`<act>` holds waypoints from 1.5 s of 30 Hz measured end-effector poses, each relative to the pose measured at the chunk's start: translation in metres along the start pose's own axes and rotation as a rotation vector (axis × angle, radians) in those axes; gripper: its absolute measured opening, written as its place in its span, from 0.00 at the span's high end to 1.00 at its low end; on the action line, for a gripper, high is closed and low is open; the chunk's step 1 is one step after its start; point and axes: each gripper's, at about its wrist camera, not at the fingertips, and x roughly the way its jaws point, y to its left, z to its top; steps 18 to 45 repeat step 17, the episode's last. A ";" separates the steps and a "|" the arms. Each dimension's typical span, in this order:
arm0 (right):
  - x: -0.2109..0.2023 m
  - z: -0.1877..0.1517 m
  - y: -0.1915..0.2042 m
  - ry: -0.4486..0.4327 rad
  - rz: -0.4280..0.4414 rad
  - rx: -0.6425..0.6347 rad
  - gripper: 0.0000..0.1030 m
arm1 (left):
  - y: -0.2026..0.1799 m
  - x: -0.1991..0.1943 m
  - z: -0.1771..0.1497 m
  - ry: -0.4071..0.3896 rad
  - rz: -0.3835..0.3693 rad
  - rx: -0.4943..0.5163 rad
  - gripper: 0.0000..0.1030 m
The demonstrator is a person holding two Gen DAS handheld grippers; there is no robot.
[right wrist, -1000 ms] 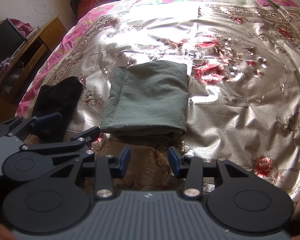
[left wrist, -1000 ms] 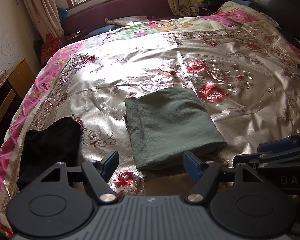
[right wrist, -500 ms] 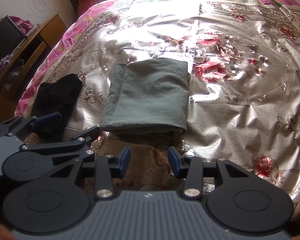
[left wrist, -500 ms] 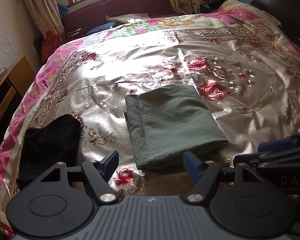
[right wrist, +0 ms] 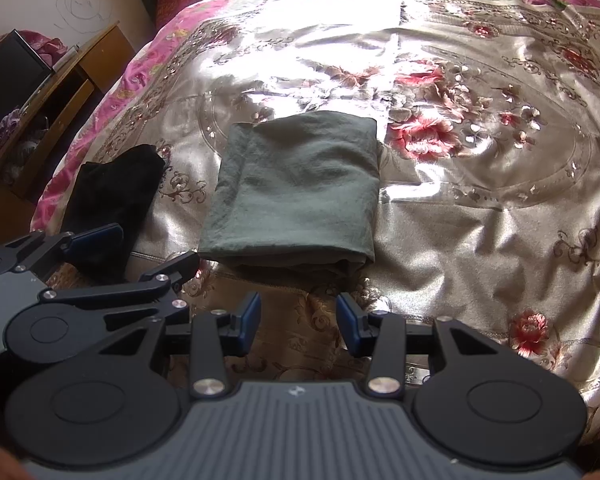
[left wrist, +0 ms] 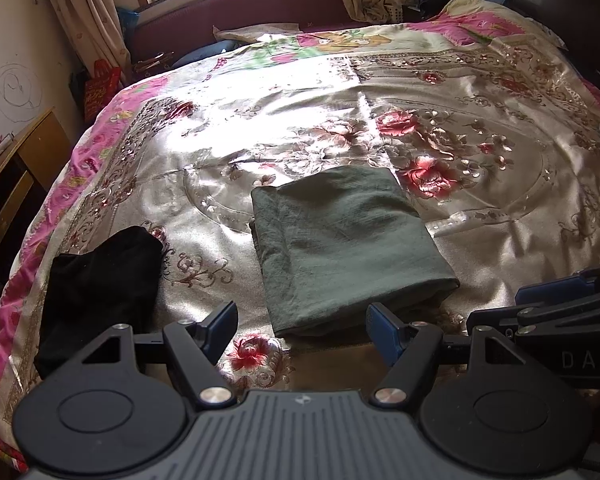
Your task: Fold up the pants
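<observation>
Grey-green pants (left wrist: 348, 248) lie folded into a neat rectangle on the floral satin bedspread (left wrist: 500, 240); they also show in the right wrist view (right wrist: 296, 192). My left gripper (left wrist: 302, 330) is open and empty, held just short of the pants' near edge. My right gripper (right wrist: 298, 320) is open and empty, also just in front of that near edge. Each gripper shows at the side of the other's view.
A black garment (left wrist: 96, 284) lies bunched at the bed's left edge, also in the right wrist view (right wrist: 112, 196). A wooden desk (right wrist: 60, 92) stands left of the bed. A maroon headboard (left wrist: 240, 12), curtains and a window are at the far end.
Both grippers have pulled back and tilted slightly, so the pants sit a bit farther away. The pants and black garment have not moved.
</observation>
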 end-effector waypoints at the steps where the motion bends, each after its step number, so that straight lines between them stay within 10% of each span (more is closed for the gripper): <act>1: 0.000 0.000 0.000 0.001 0.001 0.000 0.57 | 0.000 0.000 0.000 0.001 0.001 0.000 0.19; 45: 0.006 0.004 -0.003 0.022 0.008 0.005 0.57 | -0.001 0.006 0.002 0.014 0.006 0.005 0.19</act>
